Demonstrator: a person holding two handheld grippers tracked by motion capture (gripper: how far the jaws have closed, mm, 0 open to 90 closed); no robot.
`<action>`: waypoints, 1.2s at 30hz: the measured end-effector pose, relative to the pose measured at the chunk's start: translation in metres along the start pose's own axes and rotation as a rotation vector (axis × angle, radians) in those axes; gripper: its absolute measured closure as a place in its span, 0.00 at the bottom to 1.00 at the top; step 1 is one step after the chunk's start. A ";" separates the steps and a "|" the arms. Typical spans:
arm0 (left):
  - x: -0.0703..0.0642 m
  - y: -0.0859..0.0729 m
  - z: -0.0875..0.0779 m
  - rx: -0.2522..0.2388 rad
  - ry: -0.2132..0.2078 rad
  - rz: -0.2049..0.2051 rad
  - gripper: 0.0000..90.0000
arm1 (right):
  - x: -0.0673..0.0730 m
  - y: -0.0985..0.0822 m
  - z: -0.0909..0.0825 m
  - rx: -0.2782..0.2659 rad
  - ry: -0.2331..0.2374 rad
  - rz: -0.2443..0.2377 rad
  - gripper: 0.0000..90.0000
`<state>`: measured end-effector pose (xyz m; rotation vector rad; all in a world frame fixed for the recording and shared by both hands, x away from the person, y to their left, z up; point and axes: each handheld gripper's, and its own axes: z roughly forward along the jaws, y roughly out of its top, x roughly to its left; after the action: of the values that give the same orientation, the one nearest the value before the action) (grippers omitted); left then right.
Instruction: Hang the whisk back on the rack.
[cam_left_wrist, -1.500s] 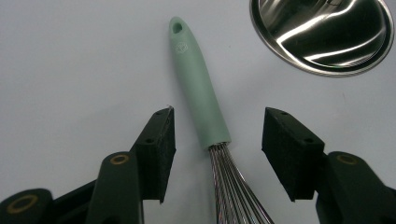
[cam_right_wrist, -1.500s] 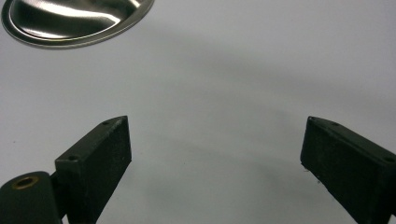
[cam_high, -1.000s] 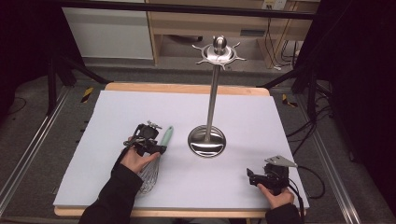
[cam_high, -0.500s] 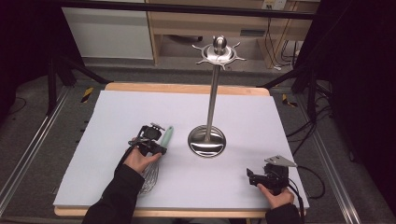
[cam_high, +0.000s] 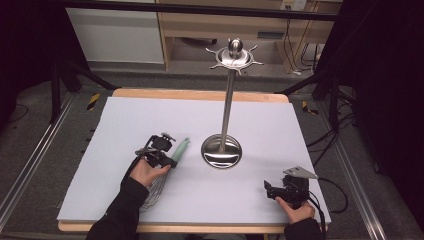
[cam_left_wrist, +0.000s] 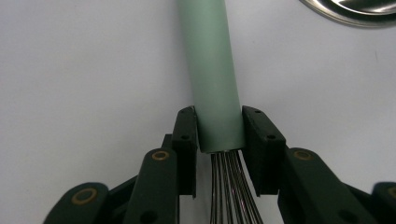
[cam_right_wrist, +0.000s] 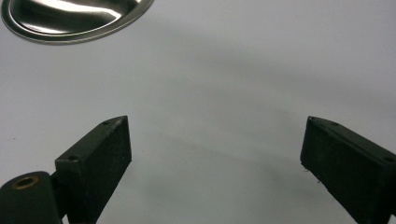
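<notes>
Here the left gripper (cam_left_wrist: 218, 135) clamps the whisk (cam_left_wrist: 210, 70) handle

On the counter (cam_high: 125, 125) lies one whisk (cam_high: 167, 165), with a single pale green handle (cam_left_wrist: 212, 74) and a bundle of thin wires too many and too close to count. There is one steel stand (cam_high: 227, 100), made of one round base (cam_high: 221, 151), one upright pole and one ring of hooks at the top, whose hooks are too small to number surely. Two tongs are present, the left tongs (cam_high: 165, 155) and the right tongs (cam_high: 272, 190), each with two black jaws, and two hands hold them.
</notes>
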<state>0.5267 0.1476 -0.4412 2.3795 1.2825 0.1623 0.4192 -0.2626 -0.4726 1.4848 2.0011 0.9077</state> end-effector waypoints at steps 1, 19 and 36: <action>-0.001 -0.001 -0.001 0.006 -0.002 0.010 0.75 | 0.000 0.000 0.000 -0.002 -0.002 -0.006 0.10; -0.008 -0.001 0.001 0.005 0.013 0.051 0.66 | 0.000 0.000 0.002 0.006 -0.001 -0.013 0.10; -0.010 0.002 0.008 0.023 0.002 0.017 0.76 | 0.000 0.000 0.002 0.009 0.003 -0.007 0.10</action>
<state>0.5249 0.1358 -0.4467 2.4106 1.2721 0.1552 0.4205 -0.2626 -0.4737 1.4814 2.0138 0.9003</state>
